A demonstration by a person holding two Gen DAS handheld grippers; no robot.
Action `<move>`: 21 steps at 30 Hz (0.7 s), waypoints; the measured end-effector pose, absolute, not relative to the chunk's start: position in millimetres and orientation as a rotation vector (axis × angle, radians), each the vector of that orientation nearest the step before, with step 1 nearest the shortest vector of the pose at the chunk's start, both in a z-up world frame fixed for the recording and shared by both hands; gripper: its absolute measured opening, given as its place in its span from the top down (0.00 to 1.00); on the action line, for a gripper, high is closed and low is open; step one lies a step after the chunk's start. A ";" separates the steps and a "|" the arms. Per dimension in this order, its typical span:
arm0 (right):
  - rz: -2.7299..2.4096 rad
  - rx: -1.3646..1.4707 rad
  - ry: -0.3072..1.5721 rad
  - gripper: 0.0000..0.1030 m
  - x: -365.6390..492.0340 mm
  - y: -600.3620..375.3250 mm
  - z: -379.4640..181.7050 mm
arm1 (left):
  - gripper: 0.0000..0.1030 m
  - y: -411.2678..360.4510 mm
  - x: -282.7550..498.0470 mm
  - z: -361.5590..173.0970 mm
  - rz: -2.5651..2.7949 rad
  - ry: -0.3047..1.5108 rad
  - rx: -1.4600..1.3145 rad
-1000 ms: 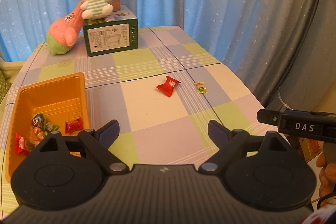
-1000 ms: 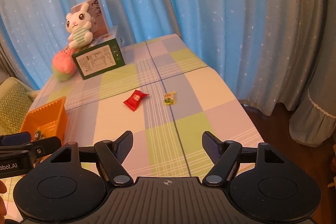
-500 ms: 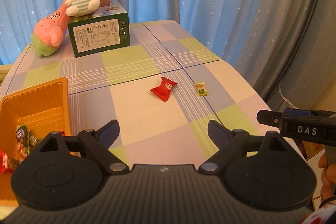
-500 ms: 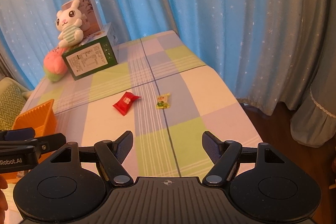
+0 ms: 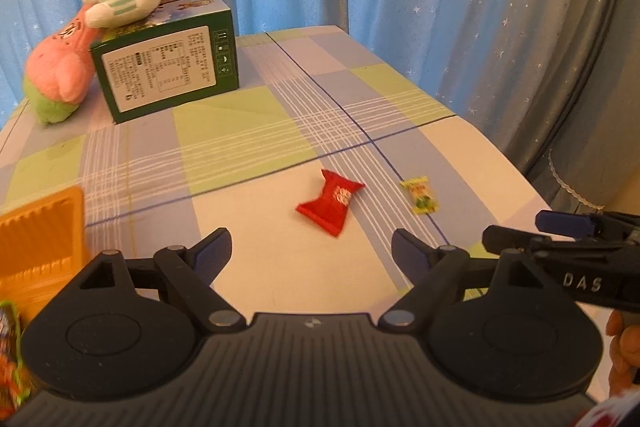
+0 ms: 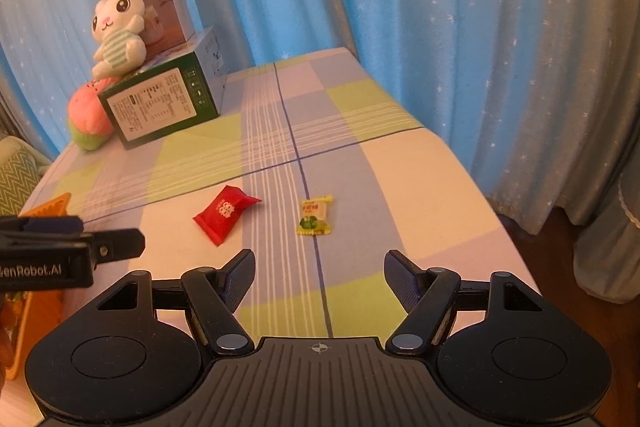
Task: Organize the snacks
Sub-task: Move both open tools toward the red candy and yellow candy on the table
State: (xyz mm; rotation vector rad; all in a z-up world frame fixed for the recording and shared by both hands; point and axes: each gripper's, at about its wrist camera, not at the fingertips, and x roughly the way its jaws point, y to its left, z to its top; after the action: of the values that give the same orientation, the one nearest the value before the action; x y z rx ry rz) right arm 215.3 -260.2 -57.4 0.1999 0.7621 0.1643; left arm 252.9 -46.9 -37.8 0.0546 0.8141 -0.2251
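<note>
Left gripper (image 5: 311,251) jaws, just narrowing, stand wide and empty; right gripper (image 6: 319,271) jaws likewise released. Just beyond on the bench (image 5: 248,115) lie a red candy (image 5: 330,202) and a yellow-green candy (image 5: 419,195). The orange tray (image 5: 38,243) is cut off at left.

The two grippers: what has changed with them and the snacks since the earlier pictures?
Both grippers have moved forward and down toward the loose snacks: the left gripper faces the red candy, the right gripper the yellow-green candy. The left jaws have just been closing a little, with nothing between them. Nothing was grasped or released. Both candies, the orange tray and the green box stayed in place.
</note>
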 end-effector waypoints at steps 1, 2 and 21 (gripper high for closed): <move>0.168 0.194 0.761 0.30 221.3 -258.5 -61.1 | 0.19 -47.4 259.4 -40.9 -0.225 0.815 0.062; 0.172 0.189 0.759 0.30 227.3 -257.1 -64.8 | 0.19 -47.8 265.5 -43.4 -0.225 0.817 0.069; 0.197 0.050 0.736 0.65 304.4 -226.6 -124.6 | 0.26 -42.7 319.2 -80.5 -0.239 0.843 0.077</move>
State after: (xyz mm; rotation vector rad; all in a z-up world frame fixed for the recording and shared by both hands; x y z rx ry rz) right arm 304.4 -226.6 -124.6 0.0500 0.7360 0.1972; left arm 319.2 -42.7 -80.5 0.0774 0.8430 -0.2386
